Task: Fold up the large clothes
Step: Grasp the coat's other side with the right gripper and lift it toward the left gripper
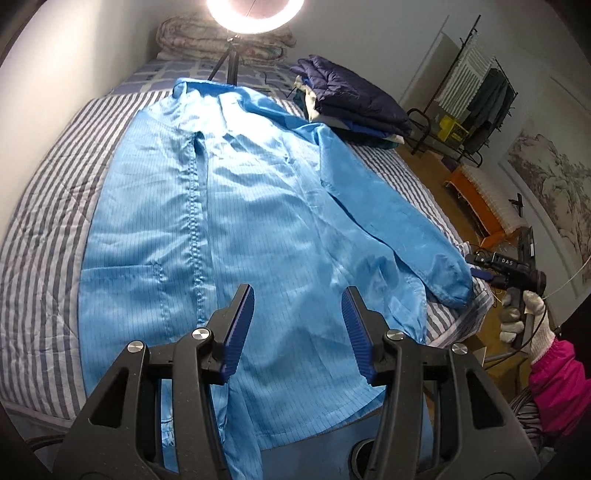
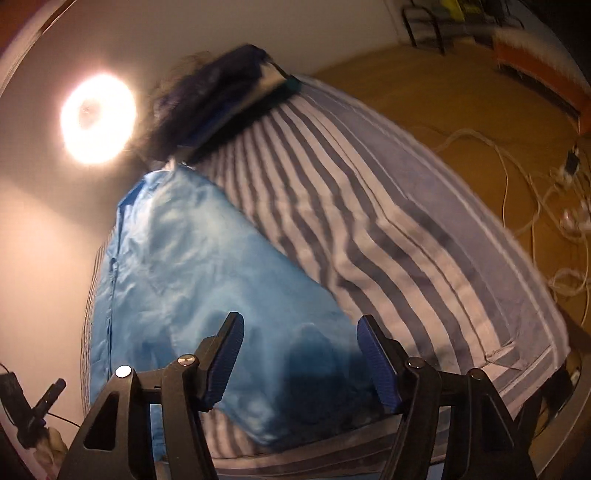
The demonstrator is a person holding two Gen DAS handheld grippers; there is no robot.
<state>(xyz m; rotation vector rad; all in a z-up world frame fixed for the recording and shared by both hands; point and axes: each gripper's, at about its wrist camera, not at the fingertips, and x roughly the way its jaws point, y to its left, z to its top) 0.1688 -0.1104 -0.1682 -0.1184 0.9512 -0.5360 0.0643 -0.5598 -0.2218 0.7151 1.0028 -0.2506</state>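
While both my grippers, left [image 1: 298, 314] and right [image 2: 300, 347], gape empty, coat [image 1: 240, 206] below looks thin, slippery; pinch cuff [image 1: 456, 288].

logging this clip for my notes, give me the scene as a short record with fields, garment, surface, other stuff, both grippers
garment: shiny light blue zip-front jacket, spread flat, one sleeve lying out toward the bed edge
surface: grey and white striped bed cover
other items: stack of folded clothes topped by a dark navy puffer, beyond the jacket; ring light at the far end
left gripper: open, over the hem, holding nothing
right gripper: open, over the sleeve end, holding nothing; view blurred
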